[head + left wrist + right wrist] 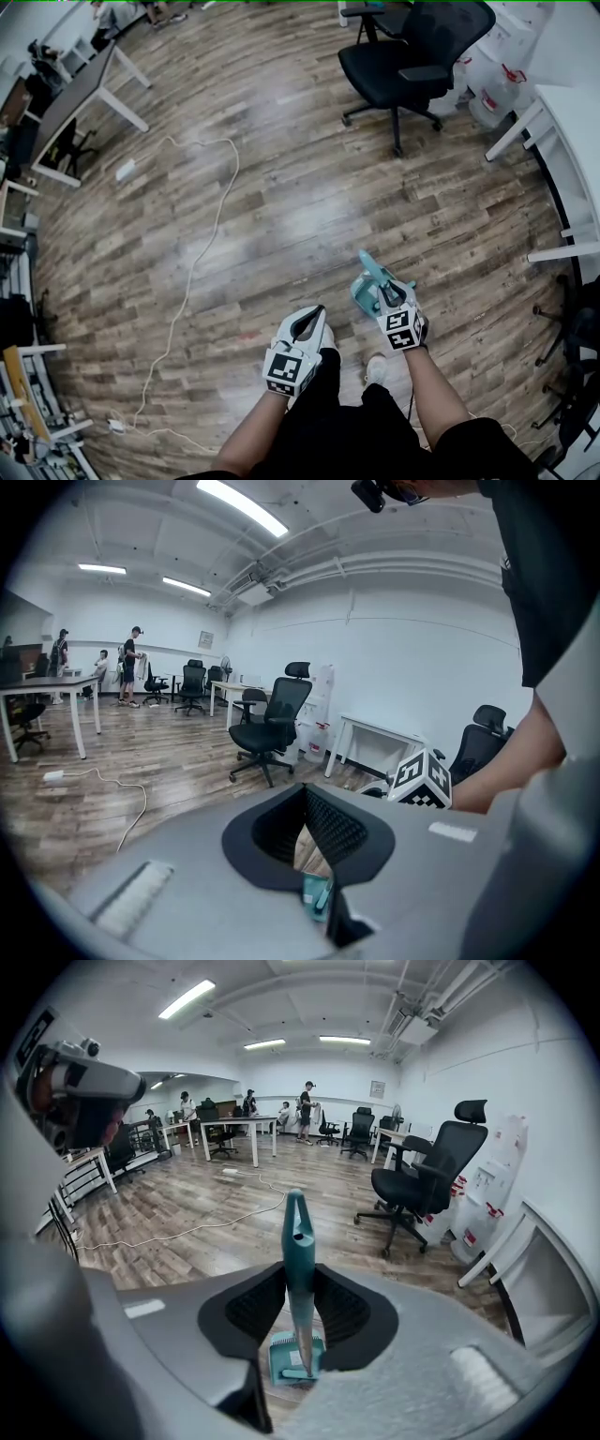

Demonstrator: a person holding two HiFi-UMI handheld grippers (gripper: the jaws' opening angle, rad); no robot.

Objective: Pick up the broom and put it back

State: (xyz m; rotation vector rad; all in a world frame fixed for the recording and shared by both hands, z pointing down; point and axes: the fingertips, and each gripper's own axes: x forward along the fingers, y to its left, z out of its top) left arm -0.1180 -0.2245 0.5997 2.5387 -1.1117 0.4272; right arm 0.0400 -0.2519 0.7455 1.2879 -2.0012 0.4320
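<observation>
A teal broom handle [298,1241] stands upright between the pads of my right gripper [300,1307], which is shut on it. Its lower end sits in a teal dustpan [295,1358] on the wooden floor. In the head view the right gripper [386,289] holds the broom [373,269] just ahead of the person's feet, with the dustpan [364,294] under it. My left gripper [317,314] hangs to the left of it, shut and empty. Through the thin slit between the left gripper's [314,855] pads a bit of the teal dustpan [316,892] shows.
A black office chair [412,52] stands ahead on the right, near water jugs [492,84] and a white desk [572,122]. A white cable [202,244] runs across the floor on the left. A dark table [75,94] is at far left. People stand far off [307,1105].
</observation>
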